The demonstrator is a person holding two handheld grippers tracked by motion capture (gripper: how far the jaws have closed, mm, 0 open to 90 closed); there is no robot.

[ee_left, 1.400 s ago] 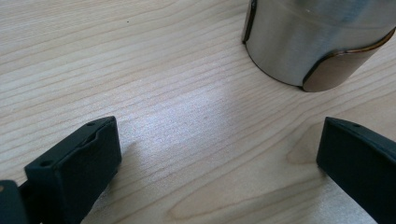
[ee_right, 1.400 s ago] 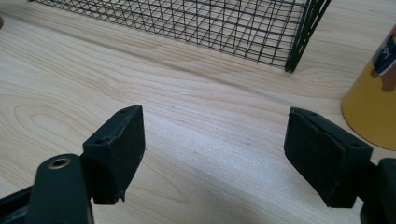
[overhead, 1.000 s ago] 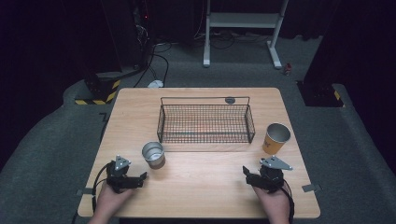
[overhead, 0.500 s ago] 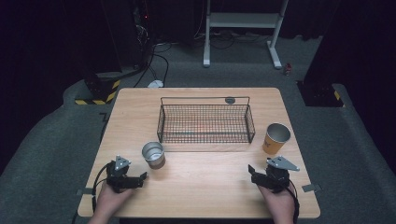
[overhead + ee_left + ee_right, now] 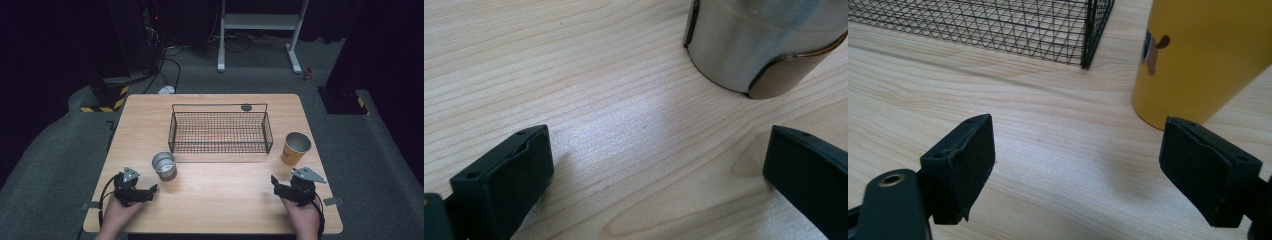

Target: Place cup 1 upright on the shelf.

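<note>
A silver metal cup (image 5: 164,165) (image 5: 759,45) stands upright on the wooden table (image 5: 220,200), in front of the left end of a black wire basket (image 5: 220,131) (image 5: 998,25). A yellow cup (image 5: 295,148) (image 5: 1203,60) stands upright to the right of the basket. My left gripper (image 5: 150,191) (image 5: 659,170) rests low near the front left, open, with the silver cup just ahead and to its right. My right gripper (image 5: 276,184) (image 5: 1078,165) sits near the front right, open and empty, the yellow cup ahead on its right.
A small dark round disc (image 5: 246,107) lies behind the basket near the table's far edge. Dark carpeted floor surrounds the table, with a white stand (image 5: 260,30) and cables farther back. Bare wood lies between the two grippers.
The right gripper has shifted slightly to the right and toward the front edge. The left gripper and both cups have stayed where they were.
</note>
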